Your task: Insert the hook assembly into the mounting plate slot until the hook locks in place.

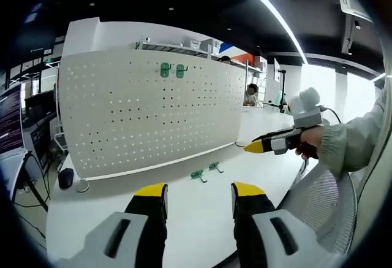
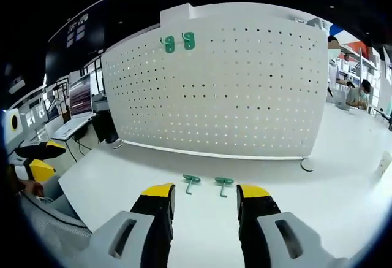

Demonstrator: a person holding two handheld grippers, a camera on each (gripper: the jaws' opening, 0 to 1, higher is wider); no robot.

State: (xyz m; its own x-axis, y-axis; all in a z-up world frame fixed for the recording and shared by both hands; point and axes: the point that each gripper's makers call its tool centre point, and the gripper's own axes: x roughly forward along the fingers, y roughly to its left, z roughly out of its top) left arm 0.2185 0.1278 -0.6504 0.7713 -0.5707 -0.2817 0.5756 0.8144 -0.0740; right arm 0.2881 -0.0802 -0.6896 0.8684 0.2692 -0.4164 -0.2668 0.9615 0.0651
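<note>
A white pegboard [image 1: 153, 114] [image 2: 226, 84] stands upright on the white table [image 1: 202, 219] [image 2: 343, 213]. Two green hooks [image 1: 173, 70] [image 2: 178, 42] hang near its top edge. Two more green hooks lie flat on the table in front of it, one [image 1: 197, 175] [image 2: 190, 181] beside the other [image 1: 215, 167] [image 2: 223, 184]. My left gripper [image 1: 199, 193] is open, short of the loose hooks. My right gripper [image 2: 205, 194] is open too, just before them, and its yellow tip [image 1: 257, 147] shows at the right of the left gripper view, held by a hand.
A mesh chair back [image 1: 318, 203] sits at the table's near edge. Monitors [image 2: 79, 96] stand left of the board, with a black mouse [image 1: 65, 178] nearby. People sit at far desks [image 1: 250, 94]. The left gripper [image 2: 38, 160] shows at the right gripper view's left edge.
</note>
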